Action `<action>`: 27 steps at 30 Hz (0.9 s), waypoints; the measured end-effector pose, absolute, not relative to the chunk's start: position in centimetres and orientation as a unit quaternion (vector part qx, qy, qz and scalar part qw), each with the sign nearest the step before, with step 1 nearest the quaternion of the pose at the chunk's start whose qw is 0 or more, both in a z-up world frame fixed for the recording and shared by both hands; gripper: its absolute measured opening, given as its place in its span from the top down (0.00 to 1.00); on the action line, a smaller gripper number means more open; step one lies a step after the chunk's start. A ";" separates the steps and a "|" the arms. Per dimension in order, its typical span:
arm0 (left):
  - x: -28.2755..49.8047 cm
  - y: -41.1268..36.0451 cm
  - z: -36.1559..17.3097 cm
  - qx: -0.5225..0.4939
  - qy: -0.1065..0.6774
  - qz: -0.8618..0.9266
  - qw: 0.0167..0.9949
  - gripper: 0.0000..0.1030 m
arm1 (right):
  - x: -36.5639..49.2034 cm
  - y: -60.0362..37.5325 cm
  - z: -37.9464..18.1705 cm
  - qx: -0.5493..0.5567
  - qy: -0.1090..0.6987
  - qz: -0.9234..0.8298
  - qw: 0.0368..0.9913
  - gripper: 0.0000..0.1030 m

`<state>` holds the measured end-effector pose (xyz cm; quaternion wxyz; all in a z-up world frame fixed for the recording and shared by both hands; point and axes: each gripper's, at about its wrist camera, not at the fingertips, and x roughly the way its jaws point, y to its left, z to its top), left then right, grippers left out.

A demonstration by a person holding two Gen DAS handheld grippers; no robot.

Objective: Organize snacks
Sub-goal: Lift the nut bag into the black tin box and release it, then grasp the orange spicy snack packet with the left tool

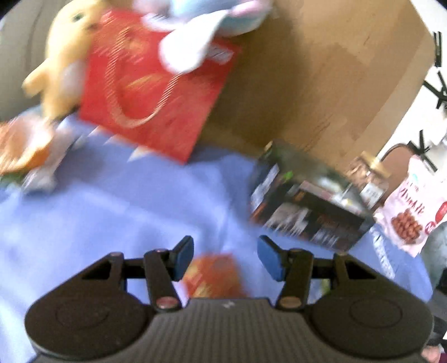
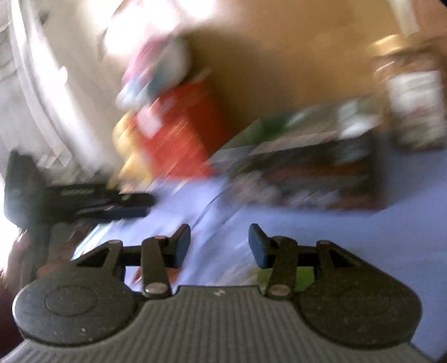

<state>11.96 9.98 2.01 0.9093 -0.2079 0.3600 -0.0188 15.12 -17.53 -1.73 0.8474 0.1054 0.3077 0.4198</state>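
My left gripper (image 1: 226,258) stands open over the blue cloth (image 1: 125,212). A blurred red-orange snack packet (image 1: 215,275) lies on the cloth low between its blue pads, which do not press on it. A dark printed snack box (image 1: 307,206) sits ahead to the right, with a gold-lidded jar (image 1: 371,178) and a white snack bag (image 1: 416,215) beyond it. My right gripper (image 2: 220,245) is open with only cloth between its fingers. The same dark box (image 2: 307,173) and jar (image 2: 413,95) lie ahead of it. Both views are motion-blurred.
A red gift bag (image 1: 151,92) leans on a cardboard box (image 1: 321,83), with a yellow plush (image 1: 67,55) and a blue-white plush (image 1: 206,25) by it. An orange packet (image 1: 22,148) lies far left. The left tool's black body (image 2: 42,192) shows at left. Something green (image 2: 301,276) lies under the right finger.
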 end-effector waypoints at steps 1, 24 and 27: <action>11.2 10.5 1.5 -0.213 0.364 -0.013 0.907 0.50 | 14.7 -16.2 -1.7 0.080 0.312 0.430 0.843 0.51; 10.6 2.9 -2.4 -0.239 0.389 -0.142 0.878 0.67 | 10.0 -15.7 -3.4 -0.027 0.297 0.356 0.886 0.40; 9.7 0.4 -2.0 -0.222 0.368 -0.188 0.883 0.71 | 8.2 -19.3 -3.7 0.001 0.278 0.320 0.906 0.41</action>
